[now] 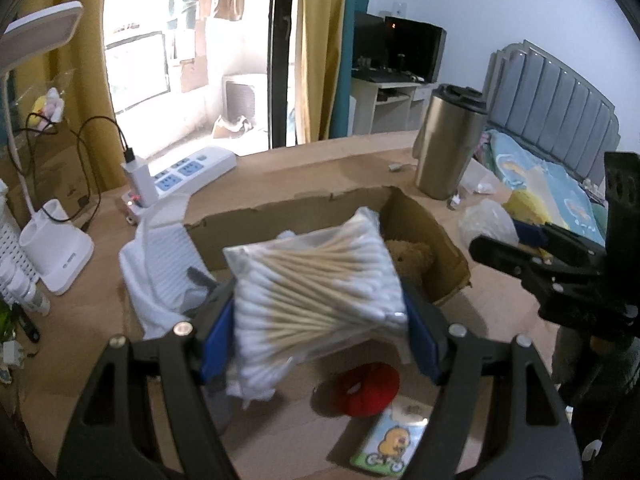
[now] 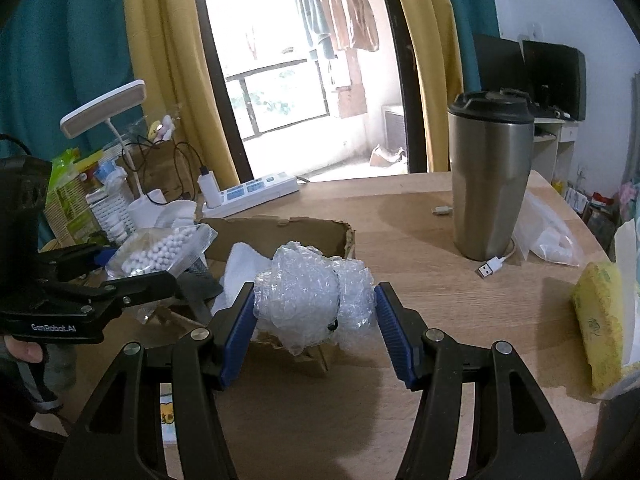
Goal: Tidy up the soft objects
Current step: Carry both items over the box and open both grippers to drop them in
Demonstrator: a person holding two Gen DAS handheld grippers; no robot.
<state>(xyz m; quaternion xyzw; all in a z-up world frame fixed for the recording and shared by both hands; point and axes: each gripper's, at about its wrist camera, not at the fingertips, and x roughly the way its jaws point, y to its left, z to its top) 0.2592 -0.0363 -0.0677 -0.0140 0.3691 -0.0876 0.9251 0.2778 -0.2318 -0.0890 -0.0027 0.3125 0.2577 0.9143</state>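
- Clear plastic, crinkled and glossy, wraps a squarish pack of cotton swabs; the left gripper has its blue ribbed jaws clamped on it above the torn cardboard box.
- Bubble wrap, a lumpy translucent wad, sits pinched between the right gripper jaws over the wooden counter.
- Brown plush inside the box is mostly hidden behind the pack.

brushed steel tumbler; matt wood table; torn cardboard box.

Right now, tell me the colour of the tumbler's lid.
Black, above a bare steel body; the tumbler's lid shows best in the right wrist view.
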